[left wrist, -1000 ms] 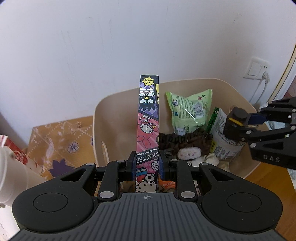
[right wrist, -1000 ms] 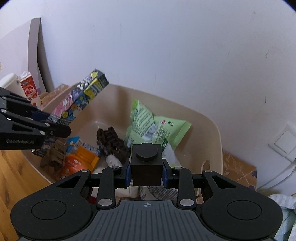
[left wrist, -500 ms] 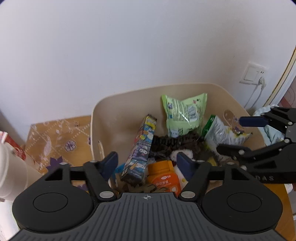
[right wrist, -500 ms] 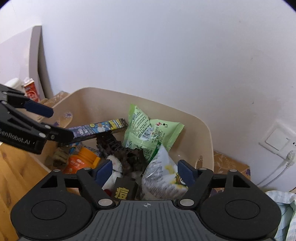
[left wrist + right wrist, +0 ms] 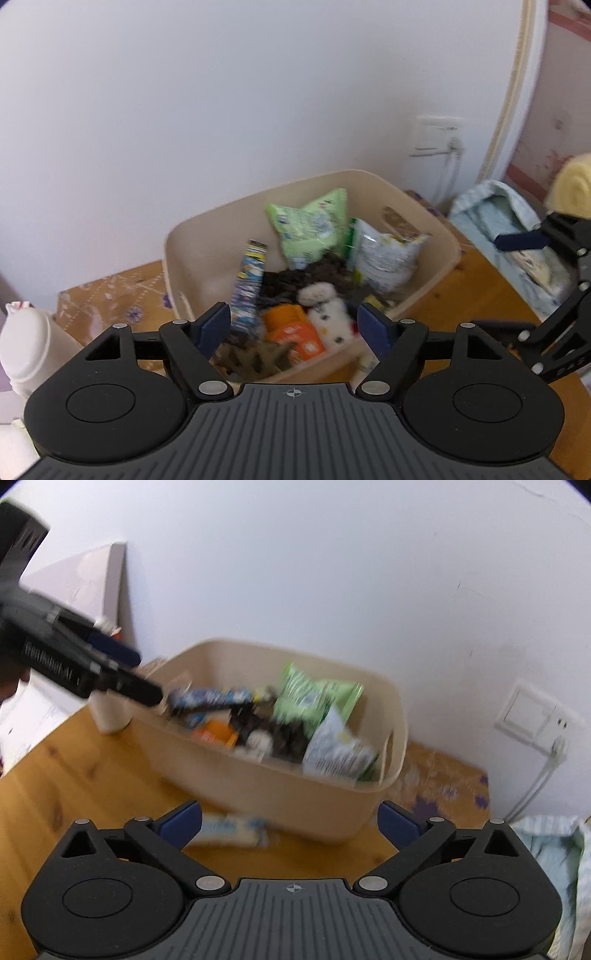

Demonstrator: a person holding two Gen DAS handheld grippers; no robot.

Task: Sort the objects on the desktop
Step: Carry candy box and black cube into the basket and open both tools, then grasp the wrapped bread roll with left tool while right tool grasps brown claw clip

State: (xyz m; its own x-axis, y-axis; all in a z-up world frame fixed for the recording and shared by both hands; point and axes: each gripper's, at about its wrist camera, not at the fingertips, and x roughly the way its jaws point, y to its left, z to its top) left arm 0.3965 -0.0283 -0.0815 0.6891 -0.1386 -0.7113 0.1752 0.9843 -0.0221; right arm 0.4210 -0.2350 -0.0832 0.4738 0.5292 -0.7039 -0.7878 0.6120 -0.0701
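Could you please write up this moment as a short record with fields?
Container: beige plastic tub on the wooden desk
Contents: green snack bag, white foil snack bag, long cartoon-print box, orange bottle, white plush toy
Outside tub: pale flat packet on the desk, by the tub's near wall
Left tool: jaws opening, nothing between them
Right tool: jaws opening, nothing between them
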